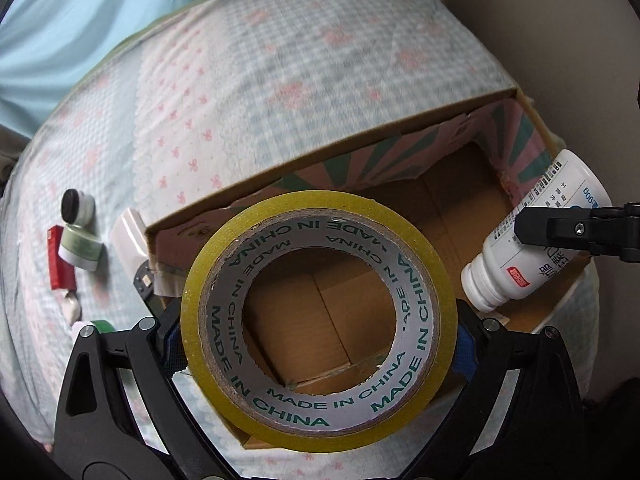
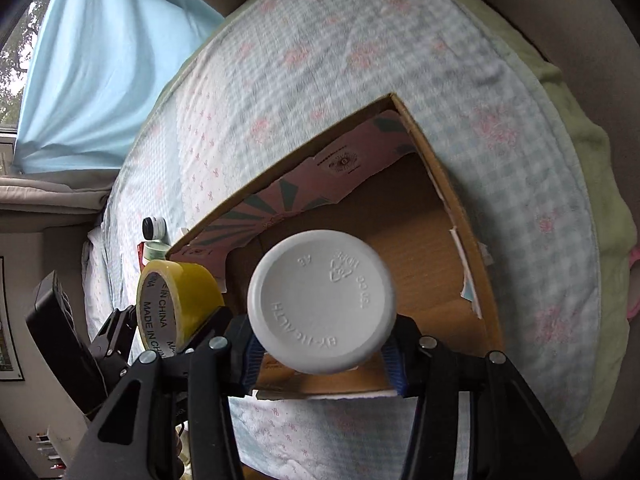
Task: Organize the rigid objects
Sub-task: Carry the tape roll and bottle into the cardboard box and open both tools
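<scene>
Cardboard box (image 1: 452,216), open-topped with a bare brown floor and a pink-and-green printed inner wall, is seen lying on a bed (image 1: 248,92) covered in a blue checked, pink-flowered sheet. Over the box, a yellow roll of tape (image 1: 320,320) is pinched across its outer rim between the fingers of the left gripper (image 1: 318,346). A white bottle (image 2: 320,300) is clamped at its base by the right gripper (image 2: 320,344), cap pointed down toward the box's interior. Left of the box, two small jars (image 1: 80,224) and a red item (image 1: 60,258) are seen on the sheet.
</scene>
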A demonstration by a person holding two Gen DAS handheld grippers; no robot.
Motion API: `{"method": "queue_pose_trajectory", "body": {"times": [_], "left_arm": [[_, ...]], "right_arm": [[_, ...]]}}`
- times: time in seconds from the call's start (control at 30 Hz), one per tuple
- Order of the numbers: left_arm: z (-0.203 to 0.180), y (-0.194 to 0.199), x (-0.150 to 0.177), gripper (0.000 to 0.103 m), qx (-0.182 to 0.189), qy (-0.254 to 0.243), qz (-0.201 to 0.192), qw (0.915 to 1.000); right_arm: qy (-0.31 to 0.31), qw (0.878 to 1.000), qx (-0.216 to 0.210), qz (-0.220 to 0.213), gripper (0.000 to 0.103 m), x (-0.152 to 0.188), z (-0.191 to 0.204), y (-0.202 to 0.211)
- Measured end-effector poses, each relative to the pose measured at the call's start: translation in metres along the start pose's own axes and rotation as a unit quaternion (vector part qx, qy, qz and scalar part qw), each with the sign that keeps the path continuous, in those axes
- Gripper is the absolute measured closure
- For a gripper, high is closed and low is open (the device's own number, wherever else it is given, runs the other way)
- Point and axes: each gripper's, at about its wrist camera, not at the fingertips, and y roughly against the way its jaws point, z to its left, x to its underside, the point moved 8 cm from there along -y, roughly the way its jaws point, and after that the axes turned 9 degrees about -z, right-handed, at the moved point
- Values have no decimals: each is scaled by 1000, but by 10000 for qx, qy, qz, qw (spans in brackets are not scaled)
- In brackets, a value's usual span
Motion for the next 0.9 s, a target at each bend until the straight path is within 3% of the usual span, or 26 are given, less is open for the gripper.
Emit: {"method": "queue_pose_trajectory", "body": {"times": [0.23, 0.33, 0.4, 0.43, 0.47, 0.53, 0.63, 0.9], "left_arm": [[3, -19, 6, 7, -91, 29, 103, 9999], [1, -20, 8, 7, 10, 82, 77, 9999], [3, -24, 12, 6, -26, 99, 193, 9998], [4, -24, 13, 1, -97, 70, 217, 9997], [5, -22, 14, 0, -138, 39, 177, 9997], [5, -15, 14, 0, -120, 27, 108, 9999], [6, -4, 13, 0, -145, -45, 22, 9999], [14, 12, 14, 0, -95, -48, -57, 9999]], "right_arm": [[-88, 9979, -152, 627, 57, 5, -3, -38], [153, 9954, 242, 919, 56, 6, -6, -52], [338, 9946, 594, 776, 37, 1, -7, -52], [334, 9951, 511, 774, 29, 0, -2, -50], [339, 9952, 444, 805, 14, 1, 2, -49], [397, 9949, 447, 818, 0, 6, 9, -46], [593, 9951, 539, 587, 0, 9, 14, -43], [586, 9955, 594, 447, 0, 15, 12, -30]]}}
